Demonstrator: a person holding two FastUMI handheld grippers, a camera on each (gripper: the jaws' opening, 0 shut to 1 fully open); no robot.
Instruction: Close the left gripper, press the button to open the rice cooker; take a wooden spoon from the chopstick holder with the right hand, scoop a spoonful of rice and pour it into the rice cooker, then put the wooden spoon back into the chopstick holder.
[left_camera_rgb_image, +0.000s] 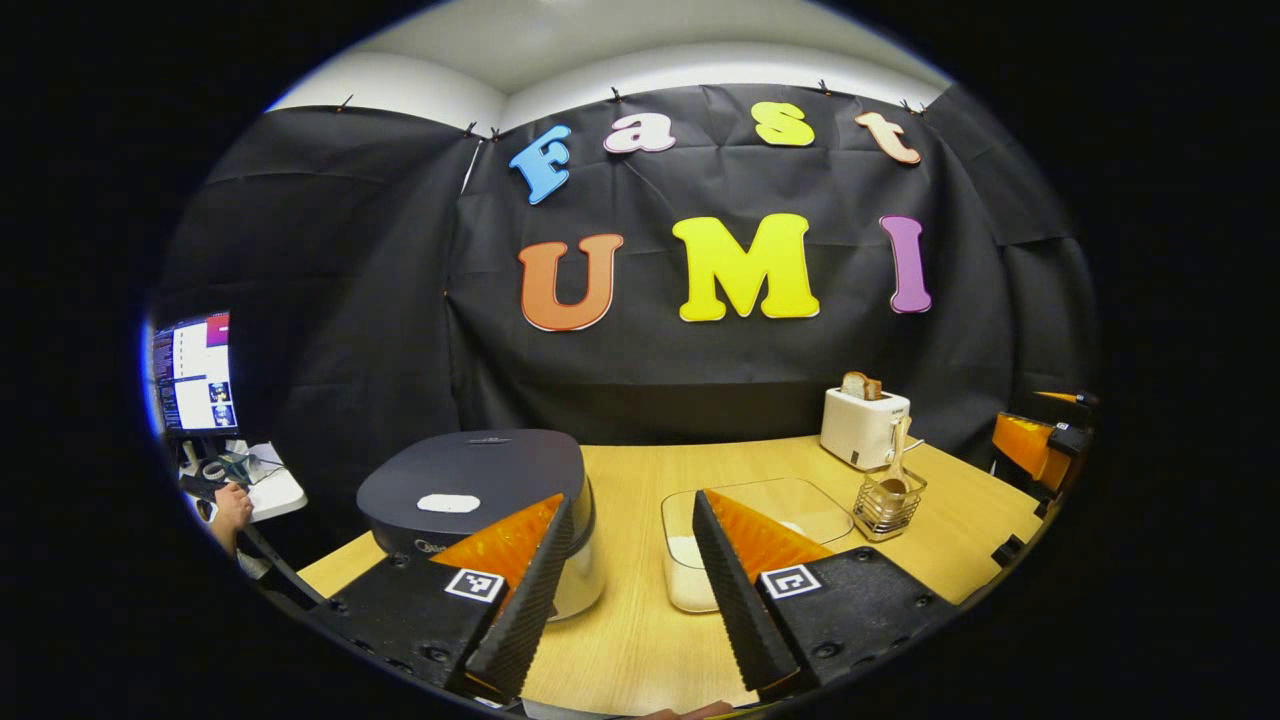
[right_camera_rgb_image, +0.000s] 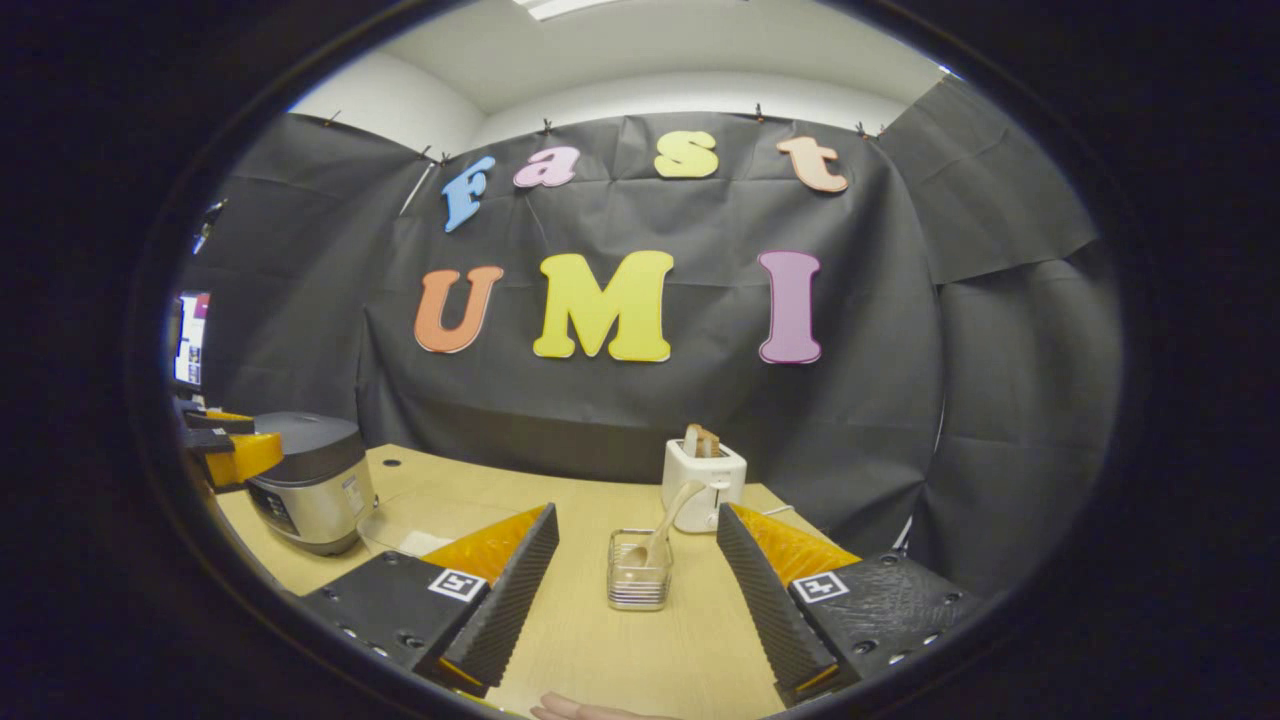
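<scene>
The rice cooker (left_camera_rgb_image: 470, 480) stands on the left of the wooden table, its dark lid shut, with a pale button (left_camera_rgb_image: 448, 503) on top. My left gripper (left_camera_rgb_image: 631, 500) hovers open just in front of it, nothing between its fingers. A glass dish (left_camera_rgb_image: 770, 487) holding white rice (left_camera_rgb_image: 686, 575) sits in the middle. To the right, the wire chopstick holder (left_camera_rgb_image: 888, 508) holds the wooden spoon (left_camera_rgb_image: 898, 450) upright. My right gripper (right_camera_rgb_image: 636, 512) is open and faces the holder (right_camera_rgb_image: 640, 572) and spoon (right_camera_rgb_image: 662, 522) from a short distance. The cooker (right_camera_rgb_image: 312, 480) is at its left.
A white toaster (left_camera_rgb_image: 862, 425) with bread stands behind the holder, toaster (right_camera_rgb_image: 703, 482) close to the cloth wall. A monitor (left_camera_rgb_image: 195, 375) and a person's hand (left_camera_rgb_image: 232, 510) are off the table's left end. A fingertip (right_camera_rgb_image: 580, 710) shows at the bottom edge.
</scene>
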